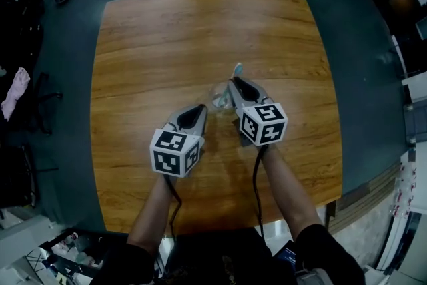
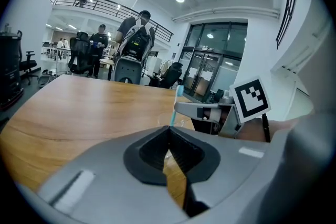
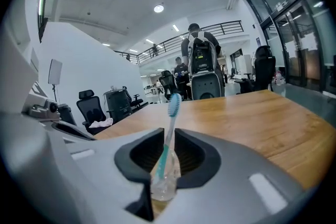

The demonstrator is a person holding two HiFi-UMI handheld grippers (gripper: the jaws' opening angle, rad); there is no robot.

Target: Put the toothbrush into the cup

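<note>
Toothbrush [image 1: 237, 69] in the head view: only its pale blue head shows, just past the tips of the right claw [image 1: 233, 85], near the middle of the brown wood-grain surface [image 1: 147, 43]. A clear cup [image 1: 219, 101] sits just beside that claw, on the side toward the left claw [image 1: 201, 109], which is near but apart from it. Left gripper view: the left claw [image 2: 168, 131] has its dark, smooth tips drawn together, with a thin wedge of wood showing behind them and nothing held. Beyond it the toothbrush [image 2: 175, 107] rises almost straight up at the nose of the grey right claw [image 2: 181, 108]. The cup [image 2: 164, 122] below is only a faint glassy outline. Right gripper view: the right claw [image 3: 168, 136] is narrowed onto the slim toothbrush [image 3: 171, 113], which passes through the notch where the tips meet. Handle teal lower down, whitish at the neck, with a rounded blue bristle head on top. Long axis near vertical, head up and leaning slightly to the picture's right. Its lower end stands inside the small transparent cup [image 3: 165, 183], seen in the gap between the jaws. Whether the cup rests on the surface [image 3: 262, 113] cannot be told.
</note>
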